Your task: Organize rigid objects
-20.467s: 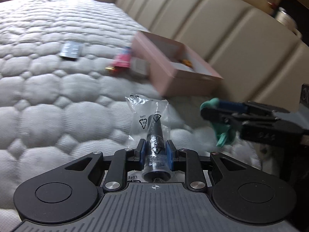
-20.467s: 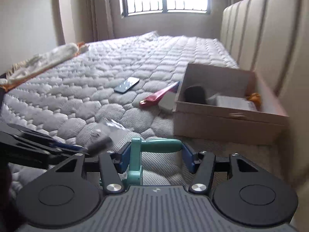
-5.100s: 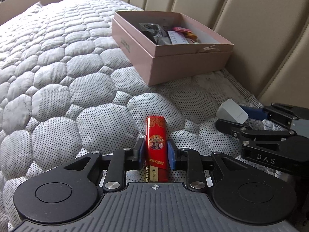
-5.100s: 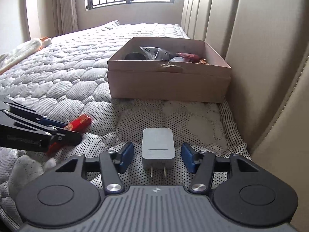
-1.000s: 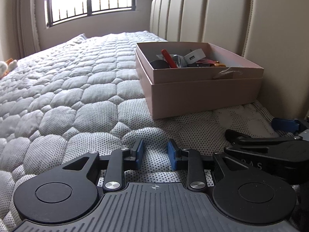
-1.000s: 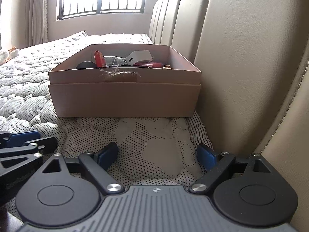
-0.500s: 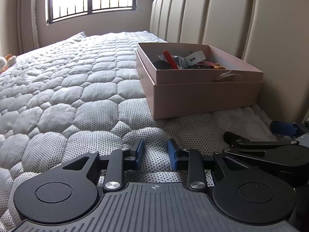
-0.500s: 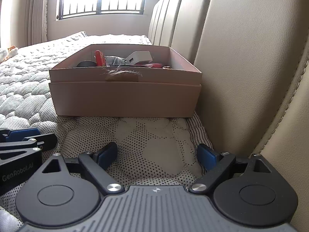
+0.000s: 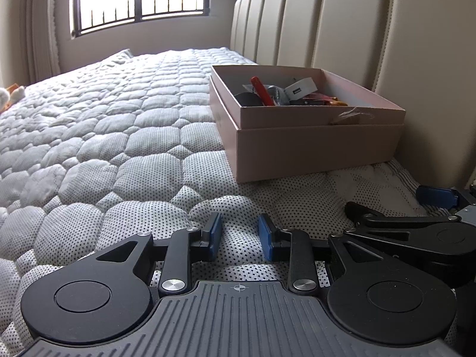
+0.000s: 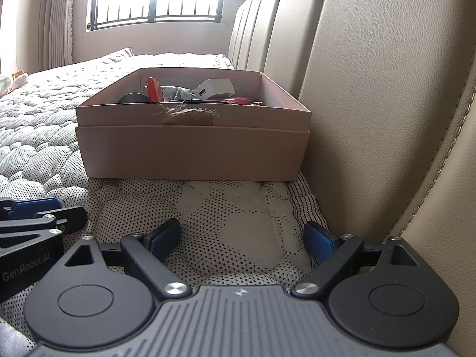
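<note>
Left to right: the left tongs [image 9: 239, 235] rest low over the quilted bed [image 9: 119, 136], jaws parted a little with nothing between them; the pink box [image 9: 312, 145], set against the padded headboard [image 9: 357, 29], holds the gathered rigid objects, among them a red stick [image 9: 261, 90] and a white charger [image 9: 300, 89]; the right tongs [image 10: 242, 241] stand wide apart and empty. With no loose item visible on the bed, the organizing appears complete or nearly so. What lies outside these views cannot be told.
</note>
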Motion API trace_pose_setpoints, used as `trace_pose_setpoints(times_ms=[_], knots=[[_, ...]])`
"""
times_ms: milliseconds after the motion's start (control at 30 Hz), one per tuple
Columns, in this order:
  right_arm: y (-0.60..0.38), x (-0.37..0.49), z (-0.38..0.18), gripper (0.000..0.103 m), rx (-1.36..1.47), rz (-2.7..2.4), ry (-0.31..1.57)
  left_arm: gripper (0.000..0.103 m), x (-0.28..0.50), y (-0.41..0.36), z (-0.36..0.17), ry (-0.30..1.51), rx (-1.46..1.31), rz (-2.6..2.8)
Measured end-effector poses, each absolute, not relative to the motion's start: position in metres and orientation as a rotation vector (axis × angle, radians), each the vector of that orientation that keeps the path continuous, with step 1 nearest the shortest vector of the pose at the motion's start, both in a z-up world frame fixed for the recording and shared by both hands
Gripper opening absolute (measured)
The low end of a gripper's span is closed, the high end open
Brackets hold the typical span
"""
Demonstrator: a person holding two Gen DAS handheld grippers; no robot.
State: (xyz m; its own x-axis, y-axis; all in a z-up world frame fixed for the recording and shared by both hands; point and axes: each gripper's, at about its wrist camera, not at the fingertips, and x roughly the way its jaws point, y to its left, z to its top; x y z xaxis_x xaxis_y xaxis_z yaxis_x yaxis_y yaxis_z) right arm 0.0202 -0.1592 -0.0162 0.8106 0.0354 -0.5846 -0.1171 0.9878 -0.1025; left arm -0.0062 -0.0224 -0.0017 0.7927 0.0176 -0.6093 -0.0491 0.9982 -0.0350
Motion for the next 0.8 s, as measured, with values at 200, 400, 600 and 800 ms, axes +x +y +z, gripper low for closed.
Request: trace_pose_setpoints(times_ms=[200,400,600,800], knots=[[-0.1592,0.0201,-0.0163,0.090,-0.136,0.082,0.621,0.031,-0.0061,-0.0220,-0.0017,0.656,-0.053,0.035],[-0.1593,0.0201,-0.0163,0.090,-0.136,0.082,0.621,0.031,-0.0060,-0.0223,-0.0017,0.655,-0.052,0.036],[-0.1592,0.0201,-0.0163,0.090,-0.136,0.082,0.621,0.031,-0.0058,-0.0223,-0.0017,0.655,-0.054,0.035],[-0.1593,0.0198,-0.0162,0.090,-0.136,0.082,0.621,0.031,-0.0058,-0.0213,-0.0016,0.655,-0.057,0.034]])
